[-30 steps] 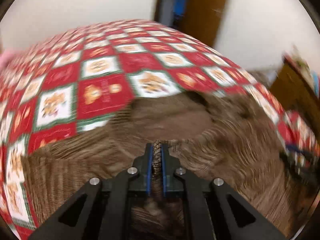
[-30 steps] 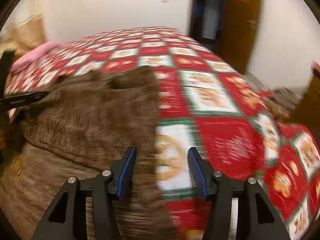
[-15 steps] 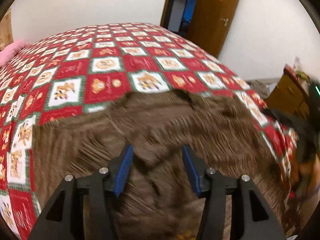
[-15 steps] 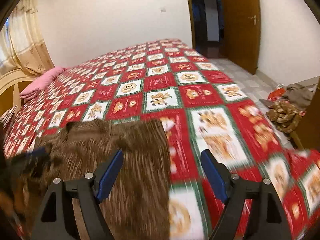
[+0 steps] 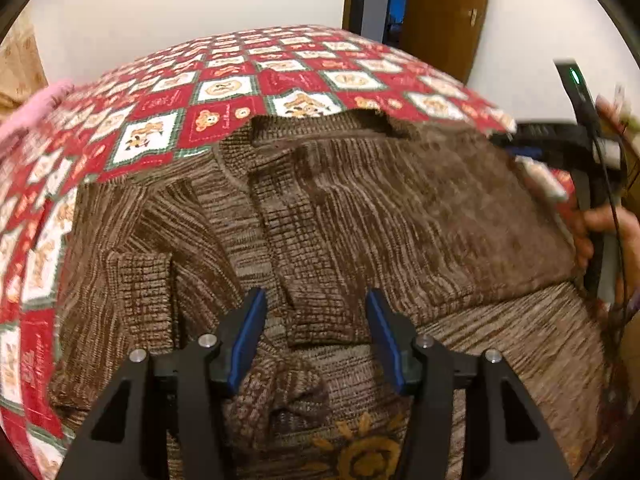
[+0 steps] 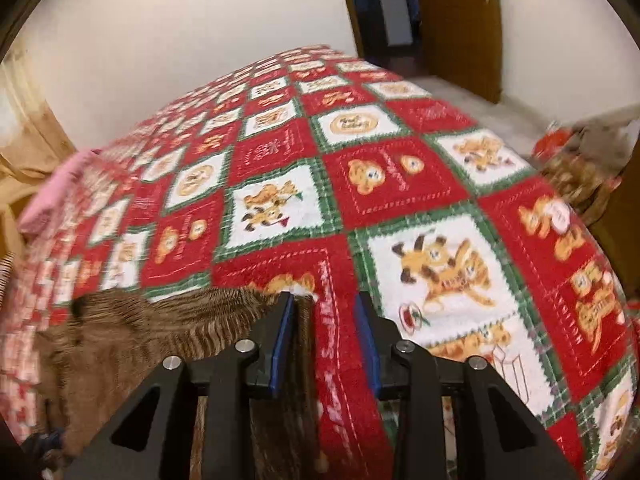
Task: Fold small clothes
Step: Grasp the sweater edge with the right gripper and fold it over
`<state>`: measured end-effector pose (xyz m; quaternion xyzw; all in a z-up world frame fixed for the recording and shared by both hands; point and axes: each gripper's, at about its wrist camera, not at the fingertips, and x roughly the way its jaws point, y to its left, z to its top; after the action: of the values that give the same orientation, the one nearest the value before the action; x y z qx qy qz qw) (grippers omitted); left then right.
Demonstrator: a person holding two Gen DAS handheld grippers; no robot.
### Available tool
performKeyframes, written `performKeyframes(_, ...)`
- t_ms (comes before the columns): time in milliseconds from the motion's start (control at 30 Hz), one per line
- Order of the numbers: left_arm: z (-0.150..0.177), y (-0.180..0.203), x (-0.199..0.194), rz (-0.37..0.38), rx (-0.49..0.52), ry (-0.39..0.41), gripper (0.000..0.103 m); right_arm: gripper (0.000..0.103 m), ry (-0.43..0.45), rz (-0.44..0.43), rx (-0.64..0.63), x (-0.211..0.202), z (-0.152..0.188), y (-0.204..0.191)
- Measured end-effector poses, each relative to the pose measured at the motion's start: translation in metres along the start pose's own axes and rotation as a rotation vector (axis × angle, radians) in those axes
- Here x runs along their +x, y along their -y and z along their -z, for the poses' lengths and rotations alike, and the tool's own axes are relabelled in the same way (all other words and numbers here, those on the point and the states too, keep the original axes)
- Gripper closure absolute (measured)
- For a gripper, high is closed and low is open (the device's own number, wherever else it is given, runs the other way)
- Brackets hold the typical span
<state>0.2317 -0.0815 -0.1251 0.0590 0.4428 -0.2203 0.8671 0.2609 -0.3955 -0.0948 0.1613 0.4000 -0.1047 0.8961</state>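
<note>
We had the left gripper (image 5: 314, 338) spread over the brown knit sweater (image 5: 360, 208), low centre of the left wrist view — blue pads (image 5: 248, 336) apart, nothing pinched, knit folds lying beneath the gap. The right gripper (image 6: 324, 342) sat low centre of its own view, jaws closing; the sweater's edge (image 6: 302, 340) hung between them against the left-hand pad (image 6: 282, 340), the other pad stood clear of it, so no pinch yet. The sweater lay on the red, white and green checked bedspread (image 6: 400, 184), bunched with a sleeve folded over its middle, an orange sunflower motif (image 5: 368, 456) at the bottom edge. At the right edge of the left view we saw a hand (image 5: 608, 232) holding the other tool — blurred. Pink pillow (image 6: 56, 196) at left, wooden door (image 6: 456, 20) upper right, a heap of clothes (image 6: 580, 164) on the floor at right.
</note>
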Motion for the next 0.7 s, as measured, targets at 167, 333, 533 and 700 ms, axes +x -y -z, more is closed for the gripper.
performKeyframes(167,0.007,-0.037,-0.046,0.160,-0.118,0.134,0.040,0.051,0.126,-0.023,-0.029,-0.075,0.023,-0.020)
performKeyframes(333,0.034,-0.097,-0.098,-0.003,-0.230,0.280,0.023,0.030,0.134,-0.317,-0.034,-0.107,0.052,-0.073)
performKeyframes(533,0.072,-0.151,-0.097,-0.161,-0.416,0.236,0.023,0.030,0.051,-0.456,-0.294,-0.098,0.094,-0.194)
performKeyframes(700,0.090,-0.147,-0.064,-0.218,-0.406,0.180,0.023,0.030,-0.021,-0.412,-0.515,-0.085,0.137,-0.278)
